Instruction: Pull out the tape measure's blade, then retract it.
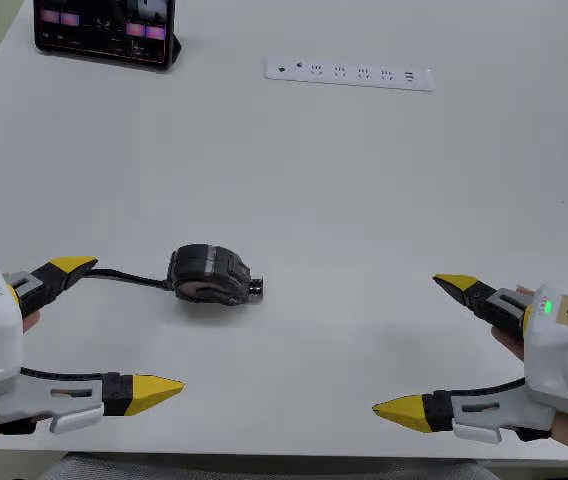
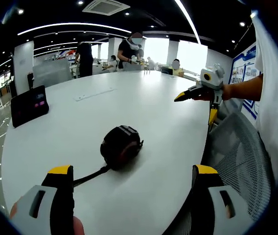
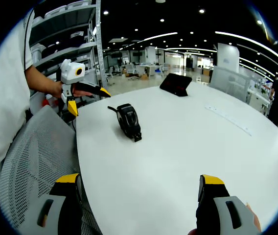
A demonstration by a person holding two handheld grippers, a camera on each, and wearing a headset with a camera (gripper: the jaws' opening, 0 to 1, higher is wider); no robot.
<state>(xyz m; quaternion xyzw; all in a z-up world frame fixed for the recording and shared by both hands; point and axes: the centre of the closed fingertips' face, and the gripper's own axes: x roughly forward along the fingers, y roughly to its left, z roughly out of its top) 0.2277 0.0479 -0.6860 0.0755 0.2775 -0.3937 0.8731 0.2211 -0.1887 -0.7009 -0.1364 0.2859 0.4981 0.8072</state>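
The tape measure (image 1: 211,275) lies on the white surface (image 1: 344,170) just ahead of the left tool (image 1: 134,323) (its black strap (image 1: 129,277) trails toward that tool's far jaw). Both this tool and the right tool (image 1: 406,344) have their jaws wide apart, holding nothing, the right one well away from the tape measure.

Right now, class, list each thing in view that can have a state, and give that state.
Tape measure: blade retracted, not held.
Left hand-held gripper: open, empty.
Right hand-held gripper: open, empty.
Tablet: screen lit.
Power strip: nothing plugged in.
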